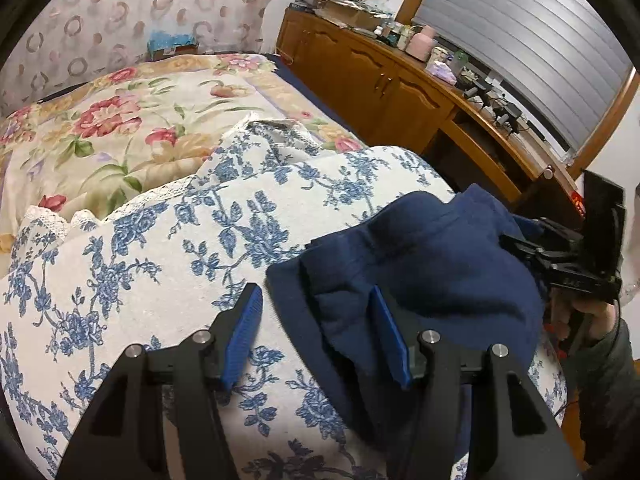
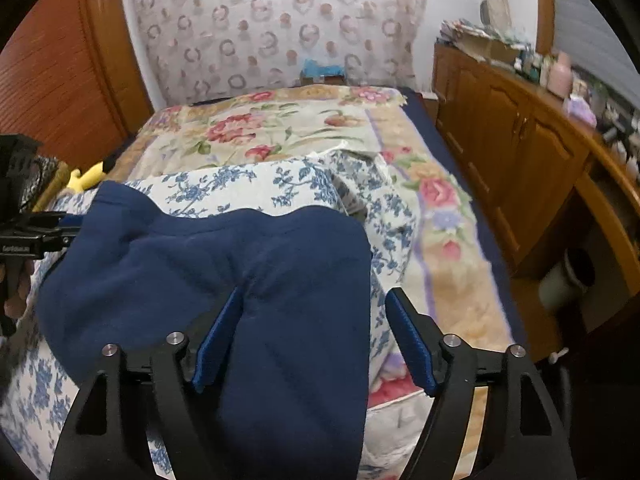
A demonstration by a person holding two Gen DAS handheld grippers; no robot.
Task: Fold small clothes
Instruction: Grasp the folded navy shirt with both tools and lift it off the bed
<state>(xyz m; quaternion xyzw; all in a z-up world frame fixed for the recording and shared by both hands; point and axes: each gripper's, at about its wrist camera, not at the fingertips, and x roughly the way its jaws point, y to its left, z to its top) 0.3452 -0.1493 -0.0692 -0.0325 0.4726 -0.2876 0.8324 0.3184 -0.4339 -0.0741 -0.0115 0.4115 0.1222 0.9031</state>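
Observation:
A navy blue fleece garment [image 1: 424, 272] lies bunched on a white cushion with a blue flower print [image 1: 160, 264] on the bed. My left gripper [image 1: 316, 324] is open; its right finger rests on the garment's left edge, its left finger over the cushion. In the right wrist view the garment [image 2: 240, 272] spreads across the cushion [image 2: 248, 188]. My right gripper [image 2: 316, 332] is open, the cloth lies between its fingers and over the left one. Each gripper shows at the edge of the other's view, the right one [image 1: 560, 264] and the left one [image 2: 28, 236].
A floral bedspread [image 1: 132, 120] covers the bed behind the cushion. A wooden sideboard [image 1: 400, 84] crowded with small items runs along the right. A patterned headboard cushion [image 2: 280, 28] stands at the back. A yellow toy [image 2: 90, 176] lies at the bed's left.

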